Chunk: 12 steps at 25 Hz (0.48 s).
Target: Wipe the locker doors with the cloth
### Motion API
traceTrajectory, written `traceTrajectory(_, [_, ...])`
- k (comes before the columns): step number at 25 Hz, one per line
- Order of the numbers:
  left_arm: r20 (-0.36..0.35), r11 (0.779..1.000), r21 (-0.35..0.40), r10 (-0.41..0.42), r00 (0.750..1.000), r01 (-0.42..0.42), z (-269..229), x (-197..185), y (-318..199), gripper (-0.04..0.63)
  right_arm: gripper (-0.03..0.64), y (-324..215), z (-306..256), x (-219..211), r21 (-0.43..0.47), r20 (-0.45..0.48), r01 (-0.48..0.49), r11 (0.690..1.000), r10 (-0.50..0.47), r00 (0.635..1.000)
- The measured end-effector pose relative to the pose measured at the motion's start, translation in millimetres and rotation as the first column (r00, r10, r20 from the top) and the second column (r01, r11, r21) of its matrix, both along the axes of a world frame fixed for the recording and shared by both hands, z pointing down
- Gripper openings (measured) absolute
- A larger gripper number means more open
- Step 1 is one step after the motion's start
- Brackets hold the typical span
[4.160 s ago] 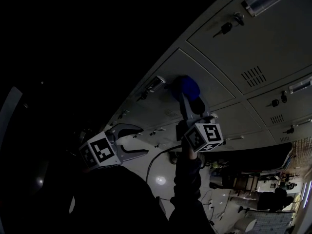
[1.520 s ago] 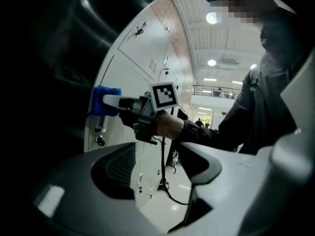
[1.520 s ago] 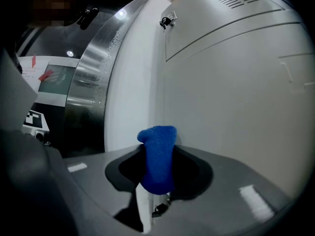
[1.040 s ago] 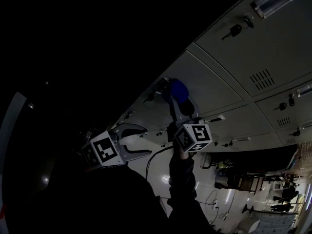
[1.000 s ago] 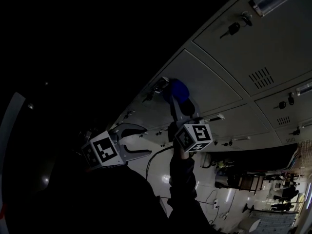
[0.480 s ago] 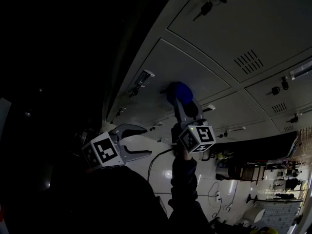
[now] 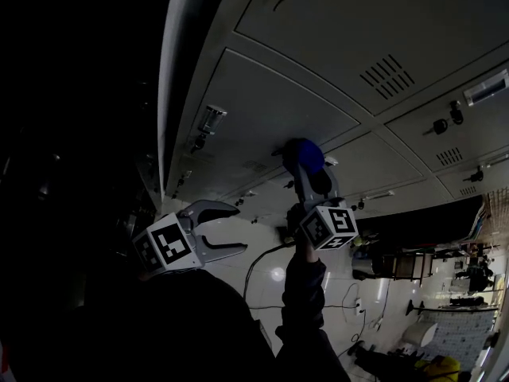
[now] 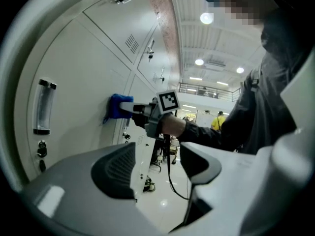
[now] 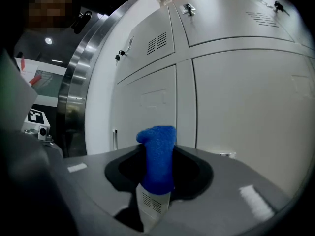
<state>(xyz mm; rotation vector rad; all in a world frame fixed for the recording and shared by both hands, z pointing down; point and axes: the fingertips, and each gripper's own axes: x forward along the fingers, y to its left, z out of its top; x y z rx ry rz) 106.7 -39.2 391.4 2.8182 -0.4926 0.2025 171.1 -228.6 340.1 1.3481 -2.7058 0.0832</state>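
Cloth point(image 9: 157, 157) pinched in right claw point(image 9: 156, 181), against locker door point(image 7: 270, 118)

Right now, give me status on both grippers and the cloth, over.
Right gripper shut on blue cloth, cloth against locker door. Left gripper open, empty, off the lockers. Nothing blocking the door face.

It was a locker area in a large indoor hall. Pale grey locker doors point(image 7: 278, 110) with keys point(image 7: 440, 125), vent slots point(image 7: 387, 70) and label holders point(image 7: 211, 119) stood in rows, beside a glossy white floor point(image 7: 334, 285) under round ceiling lights point(image 8: 206, 17).
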Motion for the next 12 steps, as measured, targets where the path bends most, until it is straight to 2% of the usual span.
traceTrajectory(6, [0.007, 1.0, -0.006, 0.025, 1.0, -0.025, 1.7, 11.5, 0.6, 0.264, 0.127, -1.7, 5.0, 25.1, -0.013, 0.009, -0.044, 0.999, 0.044, 0.999])
traceTrajectory(12, [0.013, 1.0, -0.011, 0.022, 1.0, -0.022, 3.3, 10.5, 1.4, 0.264, 0.127, 2.5, 5.1, 22.2, -0.005, 0.012, -0.048, 0.999, 0.048, 0.999])
